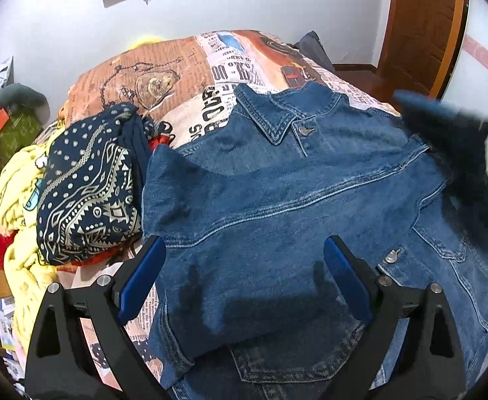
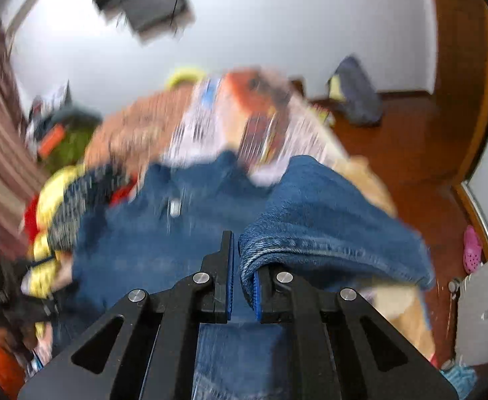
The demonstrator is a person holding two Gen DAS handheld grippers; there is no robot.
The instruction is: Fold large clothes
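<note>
A blue denim jacket (image 1: 277, 193) lies spread on the bed, collar toward the far side, its left sleeve folded across the front. My left gripper (image 1: 244, 243) hovers open just above the jacket's lower part, nothing between its blue pads. In the right wrist view, my right gripper (image 2: 240, 246) is shut on a fold of the jacket's denim (image 2: 310, 216), which is lifted and drapes over the right finger. The same raised denim shows as a dark blue blur (image 1: 450, 123) at the right edge of the left wrist view.
A pile of clothes lies to the jacket's left: a navy patterned cloth (image 1: 87, 200), a yellow garment (image 1: 20, 186) and something red. The bedspread (image 1: 164, 76) has a newspaper print. A wooden door (image 1: 420, 26) and wooden floor (image 2: 410, 133) lie to the right.
</note>
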